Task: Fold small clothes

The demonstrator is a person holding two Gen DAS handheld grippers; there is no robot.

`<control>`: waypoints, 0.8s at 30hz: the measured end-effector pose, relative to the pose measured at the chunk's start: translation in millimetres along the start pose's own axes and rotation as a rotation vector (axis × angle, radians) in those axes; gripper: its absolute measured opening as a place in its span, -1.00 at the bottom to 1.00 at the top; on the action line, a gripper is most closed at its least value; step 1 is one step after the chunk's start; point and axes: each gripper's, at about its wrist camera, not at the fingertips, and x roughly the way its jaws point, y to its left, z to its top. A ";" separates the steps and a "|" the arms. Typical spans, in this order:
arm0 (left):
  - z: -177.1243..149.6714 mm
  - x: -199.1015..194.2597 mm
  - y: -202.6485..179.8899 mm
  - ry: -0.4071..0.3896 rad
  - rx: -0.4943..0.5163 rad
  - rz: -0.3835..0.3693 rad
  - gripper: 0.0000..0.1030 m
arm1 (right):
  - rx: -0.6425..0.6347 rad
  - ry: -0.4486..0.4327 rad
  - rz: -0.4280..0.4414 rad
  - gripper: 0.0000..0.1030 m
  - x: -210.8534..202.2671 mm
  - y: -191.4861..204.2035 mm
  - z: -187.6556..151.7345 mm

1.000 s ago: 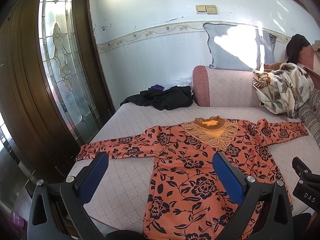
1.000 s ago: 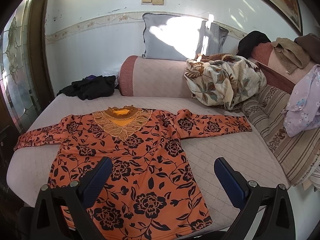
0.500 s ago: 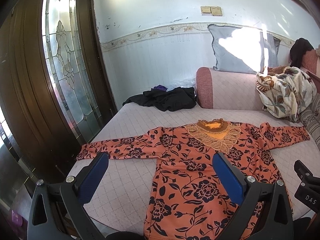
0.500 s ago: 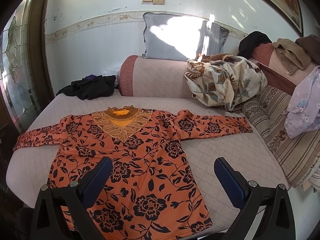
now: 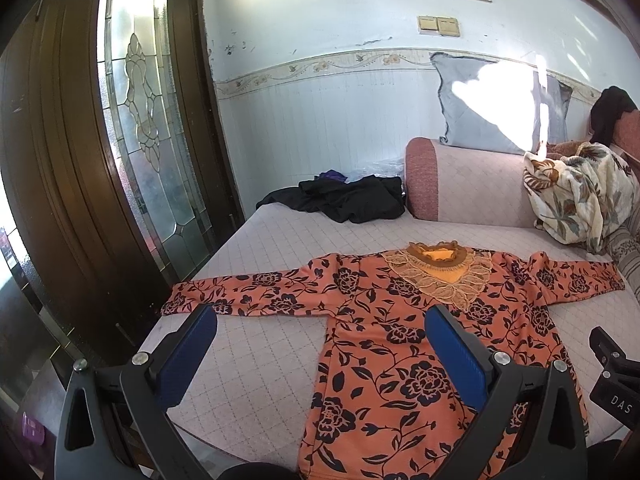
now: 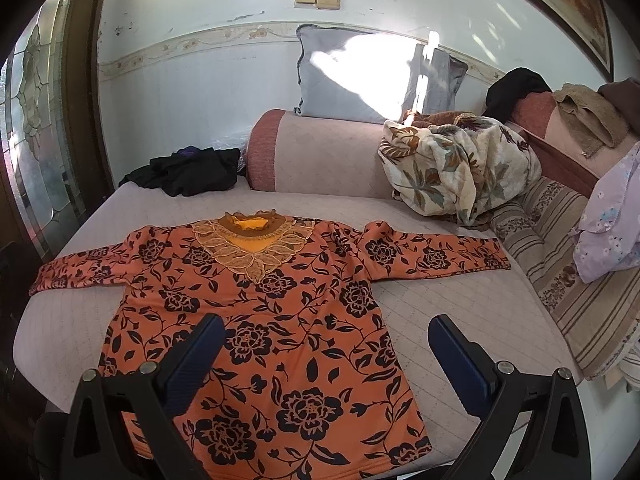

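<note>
An orange long-sleeved top with black flowers (image 5: 404, 340) (image 6: 276, 320) lies flat and face up on the quilted pink sofa seat (image 5: 248, 364) (image 6: 460, 304), both sleeves spread out sideways and its lace collar pointing to the backrest. My left gripper (image 5: 320, 344) hovers open above the near left side of the top, holding nothing. My right gripper (image 6: 326, 354) is open too, held over the lower hem area, apart from the cloth. Part of the right gripper's body (image 5: 616, 376) shows at the right edge of the left wrist view.
A black garment heap (image 5: 344, 200) (image 6: 188, 172) lies at the seat's back left. A floral blanket (image 6: 452, 168) (image 5: 580, 196) is bundled at the back right, a grey pillow (image 6: 360, 76) leans on the wall, and a lilac cloth (image 6: 608, 224) hangs right. A glazed wooden door (image 5: 132, 120) stands left.
Both grippers have drawn back and up slightly, so the top sits a little farther off and lower in view. The top itself has not moved.
</note>
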 end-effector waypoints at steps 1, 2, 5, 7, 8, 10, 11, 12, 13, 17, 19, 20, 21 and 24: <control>0.2 0.4 2.9 -0.001 -0.006 0.004 1.00 | -0.003 -0.001 0.002 1.00 0.0 1.7 0.5; 0.4 0.9 4.9 -0.001 -0.009 0.007 1.00 | -0.006 -0.002 0.004 1.00 -0.4 3.5 0.8; 0.0 2.4 9.6 0.001 -0.015 0.016 1.00 | -0.013 -0.006 0.008 1.00 -1.0 8.5 1.6; -0.6 3.4 11.9 0.003 -0.019 0.017 1.00 | -0.013 -0.006 0.011 1.00 -0.9 10.7 2.0; -1.2 4.2 13.1 0.003 -0.020 0.020 1.00 | -0.013 -0.005 0.012 1.00 -0.7 11.6 1.8; -1.7 5.4 14.9 0.006 -0.024 0.021 1.00 | -0.016 -0.003 0.010 1.00 -0.4 13.4 1.8; -1.7 6.1 15.4 0.008 -0.025 0.021 1.00 | -0.017 -0.002 0.011 1.00 -0.1 14.1 2.1; -1.7 6.8 16.1 0.009 -0.026 0.023 1.00 | -0.018 -0.001 0.013 1.00 0.1 14.1 2.3; -1.7 7.4 16.8 0.010 -0.027 0.024 1.00 | -0.020 -0.001 0.014 1.00 0.4 14.8 2.5; -2.5 9.7 18.5 0.014 -0.033 0.025 1.00 | -0.023 -0.001 0.013 1.00 2.0 17.0 2.1; -3.6 11.6 18.1 0.020 -0.031 0.025 1.00 | -0.021 0.003 0.015 1.00 1.8 17.0 1.8; -3.9 12.4 17.9 0.022 -0.029 0.025 1.00 | -0.020 0.005 0.015 1.00 2.4 17.7 1.3; -3.9 12.8 18.1 0.023 -0.029 0.025 1.00 | -0.021 0.007 0.015 1.00 3.1 18.4 0.9; -4.0 13.6 18.4 0.023 -0.032 0.025 1.00 | -0.026 0.012 0.014 1.00 5.1 20.3 0.1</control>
